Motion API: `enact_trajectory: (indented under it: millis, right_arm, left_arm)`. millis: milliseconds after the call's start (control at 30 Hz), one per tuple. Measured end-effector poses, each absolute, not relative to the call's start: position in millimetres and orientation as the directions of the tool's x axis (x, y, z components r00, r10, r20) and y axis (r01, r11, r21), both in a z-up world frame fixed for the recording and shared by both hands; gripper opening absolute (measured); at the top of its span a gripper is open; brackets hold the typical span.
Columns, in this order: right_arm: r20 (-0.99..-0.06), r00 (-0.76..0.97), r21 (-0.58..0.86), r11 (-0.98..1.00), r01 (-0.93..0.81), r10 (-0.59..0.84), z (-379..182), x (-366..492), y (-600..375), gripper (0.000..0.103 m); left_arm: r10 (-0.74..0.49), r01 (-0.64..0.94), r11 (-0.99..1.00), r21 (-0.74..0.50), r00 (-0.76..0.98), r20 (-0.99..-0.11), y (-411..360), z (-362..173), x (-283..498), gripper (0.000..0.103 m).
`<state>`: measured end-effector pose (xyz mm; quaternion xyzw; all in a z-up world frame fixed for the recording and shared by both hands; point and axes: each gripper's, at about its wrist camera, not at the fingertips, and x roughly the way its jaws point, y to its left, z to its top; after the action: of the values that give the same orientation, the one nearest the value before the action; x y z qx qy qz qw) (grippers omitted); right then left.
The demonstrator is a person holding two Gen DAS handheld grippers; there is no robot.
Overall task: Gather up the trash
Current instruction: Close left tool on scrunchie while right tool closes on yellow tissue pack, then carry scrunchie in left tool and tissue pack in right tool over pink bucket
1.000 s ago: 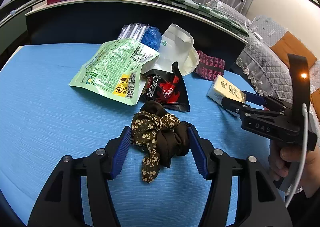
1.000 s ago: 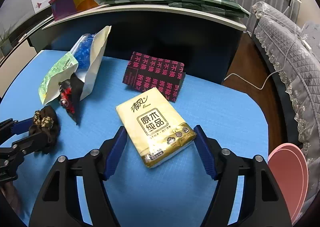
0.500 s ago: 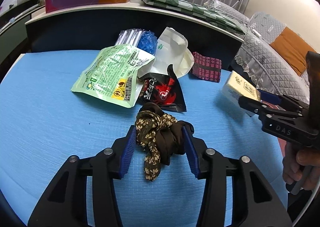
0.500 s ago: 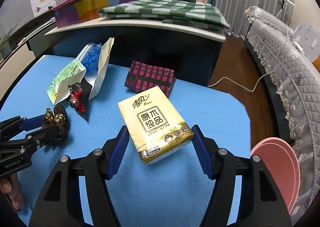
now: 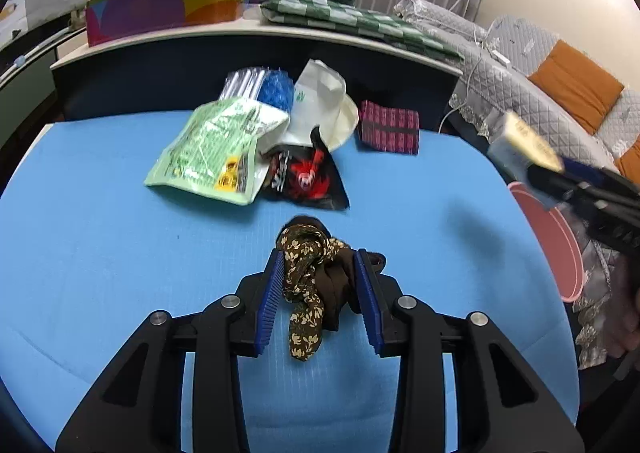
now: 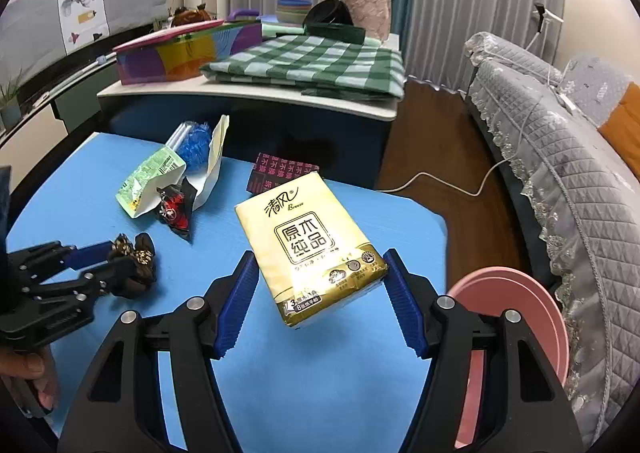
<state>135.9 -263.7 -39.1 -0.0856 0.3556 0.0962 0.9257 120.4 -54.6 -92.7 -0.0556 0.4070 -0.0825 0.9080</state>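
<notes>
The right gripper [image 6: 318,299] holds the tissue pack [image 6: 308,245] clamped above the surface [image 6: 340,385]; the left gripper's [image 5: 320,293] fingers have just been closing on the scrunchie [image 5: 312,277]. Wrappers [image 5: 208,153] remain uncollected; the pink bin [image 6: 516,317] stands near

Yellow tissue pack [image 6: 310,253] tilted, seemingly lifted; crumpled floral brown cloth [image 5: 314,277] on blue mat [image 5: 120,253].
</notes>
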Motion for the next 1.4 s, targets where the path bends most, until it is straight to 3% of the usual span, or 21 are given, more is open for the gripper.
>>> enact_trajectory:
  millis: [67,167,367,633,1033,1133,1200,1333,1400]
  right_arm:
    - [-0.667,0.736,-0.093,0.968,-0.235,0.114,-34.8,128.4,-267.4,0.064]
    - [-0.657,0.745,-0.091,0.97,-0.226,0.112,-28.2,118.5,-272.7,0.064]
    - [-0.634,0.766,-0.093,0.973,-0.209,0.104,-14.8,103.3,-283.5,0.064]
    - [-0.611,0.787,-0.06,0.986,-0.155,0.086,-3.8,80.7,-301.7,0.064]
    - [-0.58,0.813,-0.038,0.995,-0.095,0.056,7.1,49.2,-322.8,0.064]
    - [-0.571,0.82,-0.039,0.996,-0.077,0.041,9.7,46.4,-331.5,0.064]
    - [-0.569,0.822,-0.036,0.997,-0.062,0.031,10.7,46.3,-338.5,0.064]
    - [-0.578,0.815,-0.012,0.999,-0.039,0.025,7.4,48.2,-349.9,0.064]
    - [-0.578,0.815,-0.011,0.999,-0.039,0.025,6.5,48.1,-351.8,0.064]
  left_arm:
    - [-0.196,0.1,0.98,-0.173,0.645,-0.738,-52.8,-96.8,117.1,0.047]
    - [-0.195,0.089,0.98,-0.18,0.632,-0.75,-50.3,-102.4,115.3,0.051]
    - [-0.177,0.09,0.984,-0.156,0.628,-0.758,-55.7,-108.0,116.3,0.052]
    - [-0.16,0.098,0.987,-0.127,0.661,-0.733,-60.5,-95.7,109.3,0.035]
    - [-0.2,0.141,0.98,-0.142,0.682,-0.703,-73.3,-80.1,95.6,0.021]
    - [-0.214,0.154,0.977,-0.149,0.688,-0.694,-77.3,-76.5,95.2,0.015]
    - [-0.224,0.168,0.975,-0.148,0.686,-0.692,-81.6,-75.5,96.0,0.0]
    - [-0.223,0.173,0.974,-0.144,0.657,-0.72,-87.9,-83.1,98.9,0.001]
    - [-0.199,0.15,0.98,-0.132,0.667,-0.718,-86.0,-84.7,97.2,0.008]
